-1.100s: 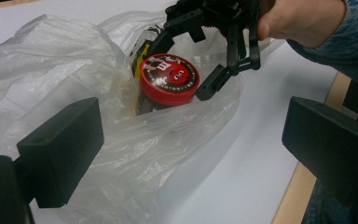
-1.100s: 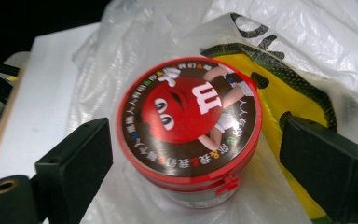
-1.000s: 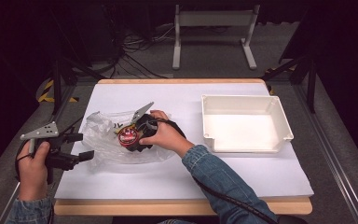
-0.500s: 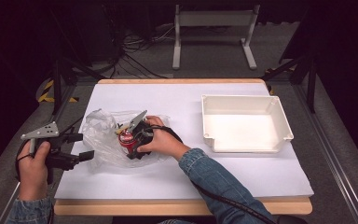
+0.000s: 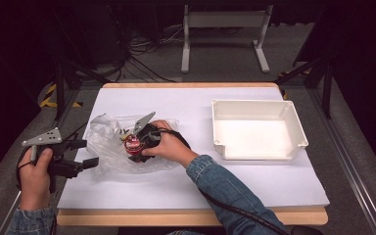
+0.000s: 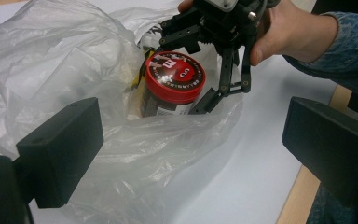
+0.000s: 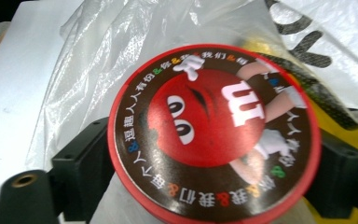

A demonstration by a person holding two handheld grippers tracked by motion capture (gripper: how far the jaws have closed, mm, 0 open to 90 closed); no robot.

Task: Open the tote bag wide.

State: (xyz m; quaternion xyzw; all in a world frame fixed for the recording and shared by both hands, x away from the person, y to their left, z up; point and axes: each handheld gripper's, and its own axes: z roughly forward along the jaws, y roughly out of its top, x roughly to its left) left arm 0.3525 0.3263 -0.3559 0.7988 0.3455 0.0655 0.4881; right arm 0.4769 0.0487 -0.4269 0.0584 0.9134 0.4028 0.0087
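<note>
Item: red-lidded jar — round lid printed with a red cartoon candy face and a ring of small characters, dark body under it. Location: inside the mouth of a crumpled clear plastic bag lying on the left half of the white tabletop. A yellow packet sits in the bag just beside the jar.

Right claw — reached into the bag opening, one black jaw on each side of the jar below its lid. The jaws have just been closing with the jar between them; in the right gripper view both stand hard against the jar's sides, though the lid hides the pads, so whether they press cannot be told. The right hand, in a denim sleeve, grips the tool's body.

Left claw — held level at the tabletop's left edge, just beside the bag's outer fold, jaws apart with nothing clamped. Left gripper view: bag film lies between and beyond its two black jaws.

White tray — rectangular, on the right half of the tabletop, well apart from the bag.
</note>
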